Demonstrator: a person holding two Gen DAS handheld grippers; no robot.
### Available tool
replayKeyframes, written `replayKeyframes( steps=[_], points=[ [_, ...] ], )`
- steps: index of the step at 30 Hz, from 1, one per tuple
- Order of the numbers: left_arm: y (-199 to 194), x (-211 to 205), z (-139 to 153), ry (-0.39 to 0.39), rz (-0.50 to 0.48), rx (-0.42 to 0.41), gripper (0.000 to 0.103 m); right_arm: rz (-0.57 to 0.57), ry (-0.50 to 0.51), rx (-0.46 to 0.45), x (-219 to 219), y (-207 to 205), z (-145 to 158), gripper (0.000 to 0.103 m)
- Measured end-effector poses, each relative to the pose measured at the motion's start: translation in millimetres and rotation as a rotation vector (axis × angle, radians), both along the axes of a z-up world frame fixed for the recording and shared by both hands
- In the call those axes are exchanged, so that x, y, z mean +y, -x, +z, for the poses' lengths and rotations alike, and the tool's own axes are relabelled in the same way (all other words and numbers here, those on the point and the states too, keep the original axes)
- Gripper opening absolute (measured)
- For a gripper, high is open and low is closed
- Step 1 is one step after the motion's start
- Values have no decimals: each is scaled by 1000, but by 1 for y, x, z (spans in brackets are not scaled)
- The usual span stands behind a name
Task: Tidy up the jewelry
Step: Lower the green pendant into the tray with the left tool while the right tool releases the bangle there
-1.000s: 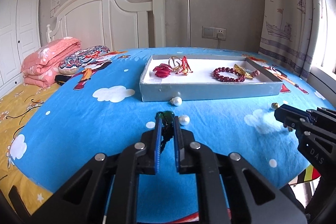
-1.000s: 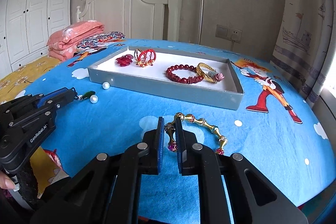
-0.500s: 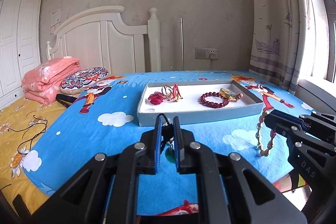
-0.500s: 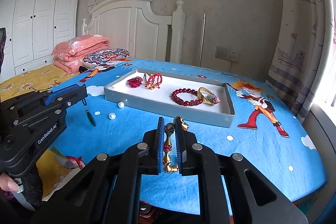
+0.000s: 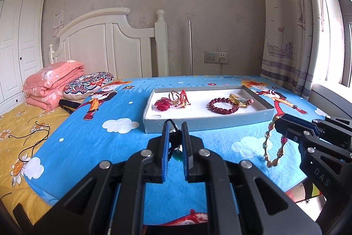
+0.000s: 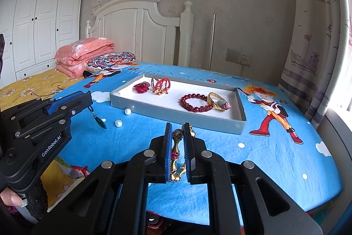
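Left gripper [image 5: 175, 132] pinches a black cord with a dark green teardrop pendant [image 6: 100, 121], lifted off the blue cartoon-print bedspread [image 5: 92, 142]. Right gripper [image 6: 177, 132] clamps a gold-link bracelet with red stones [image 5: 274, 142], which dangles in the air just short of the shallow grey cardboard tray [image 5: 206, 122]. The tray holds a dark red bead bracelet [image 6: 195, 102], gold bangle [image 6: 216, 100] and red ornaments [image 6: 161, 85]; two white pearls [image 6: 118, 123] lie on the bedspread near the tray's front wall.

The left tool [image 5: 175, 131] hides most of the green pendant [image 5: 177, 155]; the gold chain [image 6: 176, 160] runs down behind the right tool [image 6: 177, 131].
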State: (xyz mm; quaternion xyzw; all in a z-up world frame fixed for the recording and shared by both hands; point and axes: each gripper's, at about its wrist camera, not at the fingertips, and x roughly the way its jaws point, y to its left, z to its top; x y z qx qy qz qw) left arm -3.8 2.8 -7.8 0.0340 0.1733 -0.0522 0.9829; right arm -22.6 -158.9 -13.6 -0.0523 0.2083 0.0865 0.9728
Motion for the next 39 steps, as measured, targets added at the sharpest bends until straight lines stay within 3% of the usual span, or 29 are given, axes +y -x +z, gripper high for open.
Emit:
replayKeyframes(
  steps=[8, 23, 39],
  points=[
    [-8, -2, 6, 16, 0, -10, 10, -10, -20, -9, 0, -11, 8, 11],
    [-89, -24, 44, 33, -35, -3, 10, -27, -22, -51, -5, -87, 42, 11],
    [-187, -34, 42, 1, 23, 92, 11, -79, -29, 51, -15, -189, 29, 11]
  ],
)
